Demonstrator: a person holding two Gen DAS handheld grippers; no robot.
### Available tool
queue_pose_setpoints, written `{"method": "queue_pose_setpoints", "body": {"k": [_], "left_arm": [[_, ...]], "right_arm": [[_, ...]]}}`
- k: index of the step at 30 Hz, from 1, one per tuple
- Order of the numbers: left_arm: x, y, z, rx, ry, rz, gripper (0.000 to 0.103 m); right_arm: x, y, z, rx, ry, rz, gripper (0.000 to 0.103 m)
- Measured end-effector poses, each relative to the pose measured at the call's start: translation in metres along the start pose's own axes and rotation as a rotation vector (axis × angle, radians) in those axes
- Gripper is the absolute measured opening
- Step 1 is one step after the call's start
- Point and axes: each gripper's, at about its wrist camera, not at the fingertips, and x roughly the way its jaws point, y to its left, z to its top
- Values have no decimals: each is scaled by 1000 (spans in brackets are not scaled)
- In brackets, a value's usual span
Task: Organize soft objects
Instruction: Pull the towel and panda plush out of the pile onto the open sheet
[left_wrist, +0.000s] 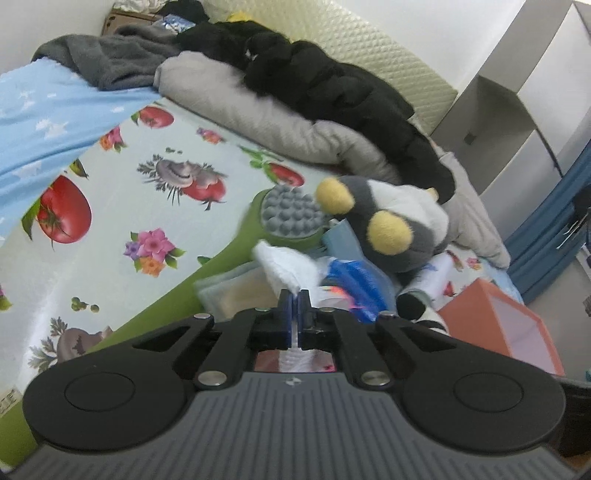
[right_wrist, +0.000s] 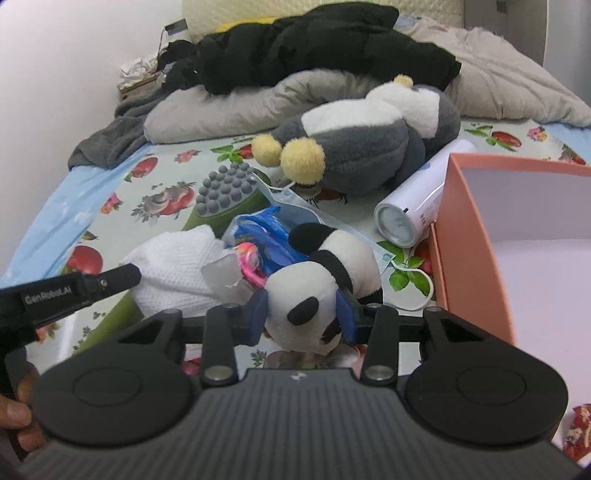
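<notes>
My left gripper (left_wrist: 294, 295) is shut on a white waffle cloth (left_wrist: 284, 264), which also shows in the right wrist view (right_wrist: 177, 269) with the left gripper's finger (right_wrist: 110, 280) at its edge. My right gripper (right_wrist: 301, 314) is shut on a small panda plush (right_wrist: 317, 291), its blue pads on the head's two sides. A grey, white and yellow plush bird (right_wrist: 365, 147) lies behind on the bed; it also shows in the left wrist view (left_wrist: 399, 225). An open salmon box (right_wrist: 491, 236) stands to the right.
On the floral sheet (left_wrist: 122, 206) lie a green massage brush with grey knobs (right_wrist: 223, 192), a blue snack wrapper (right_wrist: 266, 236), a face mask (right_wrist: 332, 225) and a white spray can (right_wrist: 413, 206). A grey duvet (left_wrist: 266, 118) and black clothing (right_wrist: 295, 51) are piled behind.
</notes>
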Motion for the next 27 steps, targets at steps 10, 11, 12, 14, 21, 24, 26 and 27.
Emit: {"method": "queue_pose_setpoints", "body": {"k": [10,11,12,14,21,24,26,27], "left_arm": [[-73,-20,-6,26,-79,-29,3],[-81,-22,-9,27,-82,-34,3],[-89,-23,-12,29,-85,-38,3],[-103,-26,-20,33,-85,-42,3],[-139,-21,-63,11,-31,-63,3],[-148,-14,-87,3,16,-50,3],[-151,-7,-100,-18,56,-48,3],[-153,-3,-106,-19,70,-37,3]], "right_arm": [[-59,7,-24,-46,-56,12,43],[-64,8,-27,-52,-56,16,43],[-68,10,-32,-59,-55,19,43],[-77,13,-41,-70,-55,21,43],[-99,24,-82,-95,-48,4,43],[-100,26,-101,-102,-21,-4,43],[-99,27,-112,-105,1,-10,44],[-100,28,-116,-111,11,-13,44]]}}
